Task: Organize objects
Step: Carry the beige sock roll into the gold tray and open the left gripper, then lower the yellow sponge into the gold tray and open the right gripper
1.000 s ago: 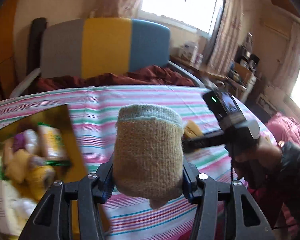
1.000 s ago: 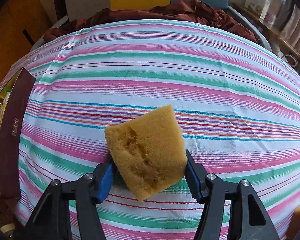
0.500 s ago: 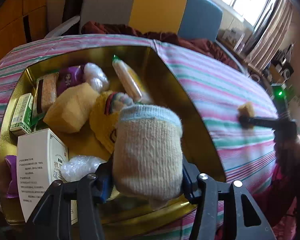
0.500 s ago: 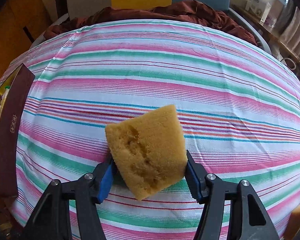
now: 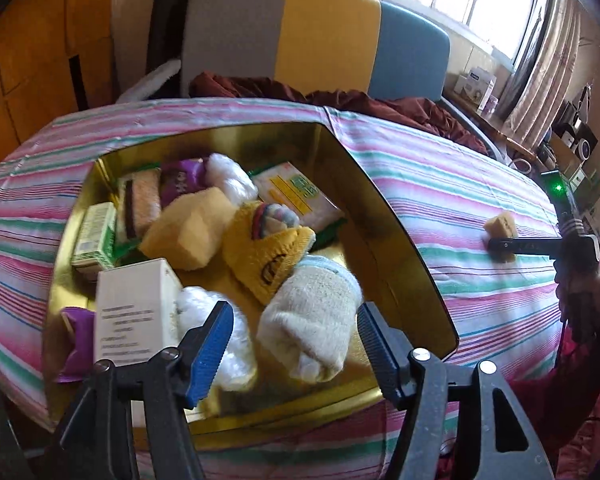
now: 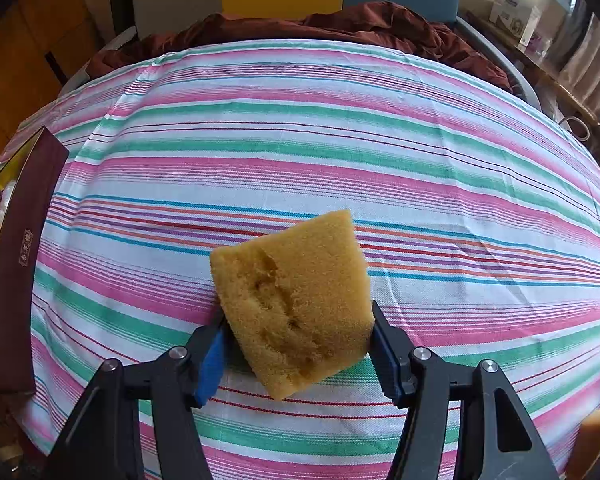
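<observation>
Swung over the tin (image 5: 384,216), the left gripper (image 5: 292,344) has just opened wide; the sock (image 5: 312,320) lies loose between its jaws. Right gripper (image 6: 296,340) clamps the sponge (image 6: 296,300), tin at nine o'clock.

The left tool (image 5: 294,344) has just opened, dropping the rolled sock (image 5: 310,324) into the tin (image 5: 396,240).

Inventory count: one gold metal tin (image 5: 396,240) on the striped bed, contents tallied as visible.

Inside: one rolled cream knitted sock (image 5: 312,320), one yellow knitted item (image 5: 268,256), one yellow foam sponge (image 5: 188,236), two white fluffy wads (image 5: 230,176), two purple wrappers (image 5: 178,180), one white printed carton (image 5: 134,312), one small green-and-white box (image 5: 94,236). Outside the tin: one tan sponge block (image 6: 296,304). Other tin contents cannot be counted.
</observation>
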